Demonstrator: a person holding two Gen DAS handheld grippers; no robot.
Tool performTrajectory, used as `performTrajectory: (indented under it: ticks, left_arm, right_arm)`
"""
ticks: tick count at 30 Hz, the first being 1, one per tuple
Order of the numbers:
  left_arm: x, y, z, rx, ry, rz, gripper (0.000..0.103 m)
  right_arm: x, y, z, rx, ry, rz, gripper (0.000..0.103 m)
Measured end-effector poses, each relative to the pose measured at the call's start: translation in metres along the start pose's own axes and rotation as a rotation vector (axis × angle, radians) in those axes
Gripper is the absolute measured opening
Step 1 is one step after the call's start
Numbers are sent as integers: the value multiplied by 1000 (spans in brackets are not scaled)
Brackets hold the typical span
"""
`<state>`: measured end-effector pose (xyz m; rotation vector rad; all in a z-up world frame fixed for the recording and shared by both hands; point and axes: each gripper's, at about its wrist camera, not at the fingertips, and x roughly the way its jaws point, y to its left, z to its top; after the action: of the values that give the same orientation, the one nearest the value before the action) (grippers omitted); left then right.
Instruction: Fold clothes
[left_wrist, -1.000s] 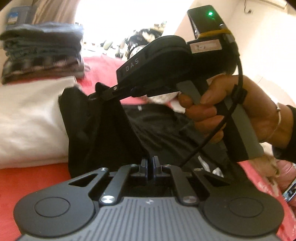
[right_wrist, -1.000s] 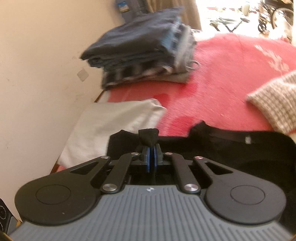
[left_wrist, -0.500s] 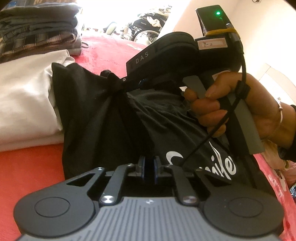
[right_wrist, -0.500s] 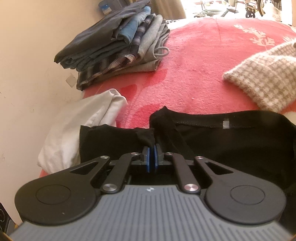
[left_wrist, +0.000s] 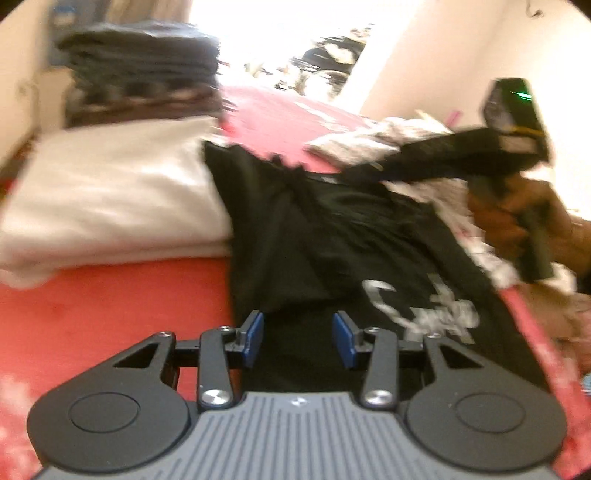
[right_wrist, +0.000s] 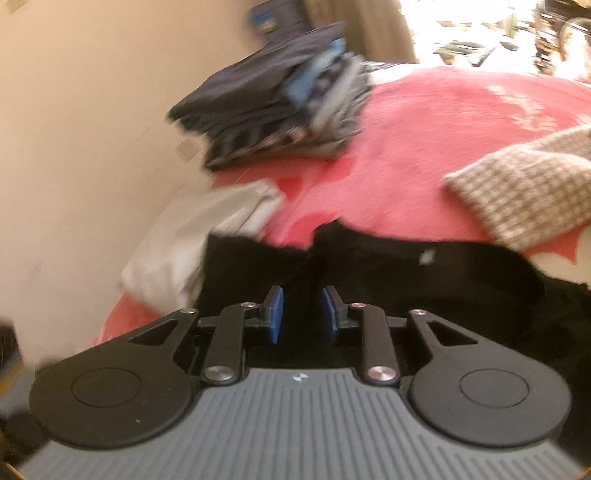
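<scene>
A black T-shirt (left_wrist: 332, 236) with white lettering lies on the red bed cover (left_wrist: 103, 302), its left part folded over. My left gripper (left_wrist: 298, 339) is open and empty over the shirt's near hem. My right gripper (right_wrist: 300, 314) is open and empty just above the shirt's collar end (right_wrist: 406, 266). The right gripper's body also shows in the left wrist view (left_wrist: 443, 155), held in a hand at the right. Both views are blurred.
A folded white garment (left_wrist: 110, 199) lies left of the shirt. A stack of folded dark clothes (left_wrist: 140, 81) stands behind it by the wall (right_wrist: 74, 147). A checked beige cloth (right_wrist: 524, 192) lies at the right on the cover.
Both grippers were shut on the black shirt and now stand open; the shirt lies released on the bed. The right gripper has pulled away to the right.
</scene>
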<state>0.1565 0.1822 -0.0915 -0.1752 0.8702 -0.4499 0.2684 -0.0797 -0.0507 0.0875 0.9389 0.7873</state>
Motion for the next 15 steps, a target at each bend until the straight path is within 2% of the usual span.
performTrajectory:
  ticks: [2,5,6,9,13,15]
  left_arm:
    - [-3,2,1,10,-12,61,43]
    - [3,2,3,23,-15,108,43]
    - [3,2,4,22,-16,103,43]
    - [8,3,6,23,-8,90,43]
    - [17,12,11,-51,10,52,43]
    - [22,18,13,-99,14,44,38]
  right_arm:
    - [9,7,-7,-7,29,39,23]
    - [25,18,-16,-21,80,87,23]
    - [31,22,-19,-30,99,90,23]
    - [39,30,-21,-66,135,21,23]
    - [34,32,-8,5,86,65,23]
    - [32,35,2,42,54,91,23]
